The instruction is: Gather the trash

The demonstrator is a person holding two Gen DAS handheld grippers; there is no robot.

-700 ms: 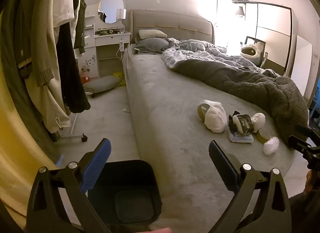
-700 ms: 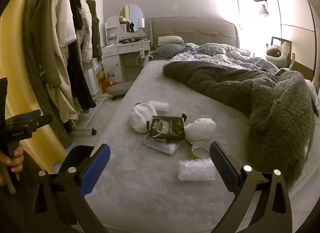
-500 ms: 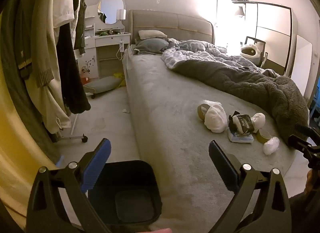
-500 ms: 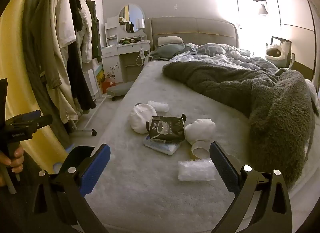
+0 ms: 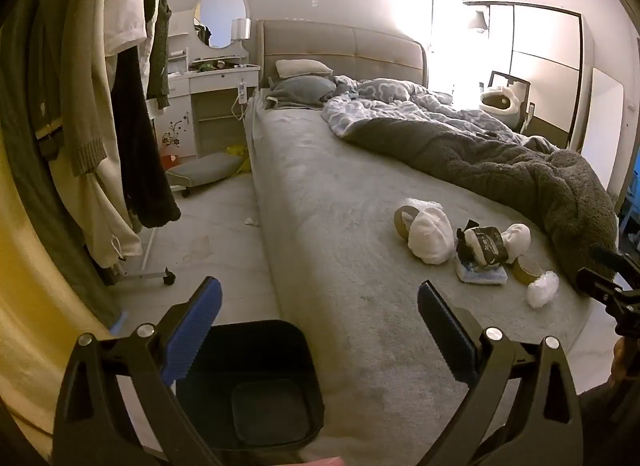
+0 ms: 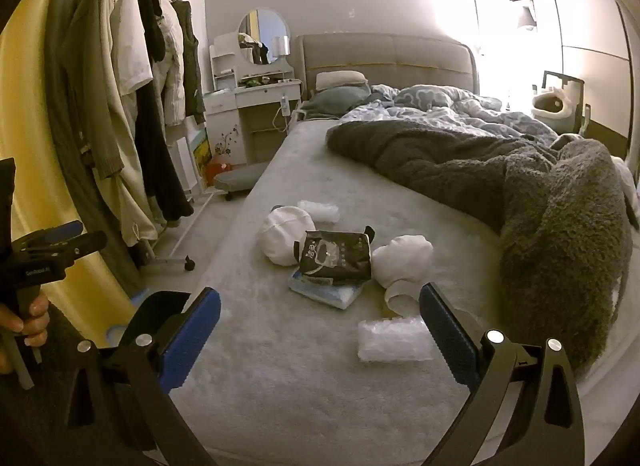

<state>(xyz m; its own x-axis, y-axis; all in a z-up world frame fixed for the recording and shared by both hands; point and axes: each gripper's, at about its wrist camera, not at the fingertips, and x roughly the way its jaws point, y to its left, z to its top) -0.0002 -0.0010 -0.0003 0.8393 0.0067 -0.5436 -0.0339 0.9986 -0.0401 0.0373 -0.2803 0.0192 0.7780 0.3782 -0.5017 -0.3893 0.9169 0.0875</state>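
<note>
Left gripper spread wide, empty, right gripper likewise, both level

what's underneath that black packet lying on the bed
The black packet lies on a flat blue-and-white pack, whose edge sticks out at the front. The rest of it is covered.

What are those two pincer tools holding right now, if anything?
Nothing. The left gripper hangs open over the black bin and bed edge, and the right gripper is open above the bed, short of the bubble wrap.
</note>
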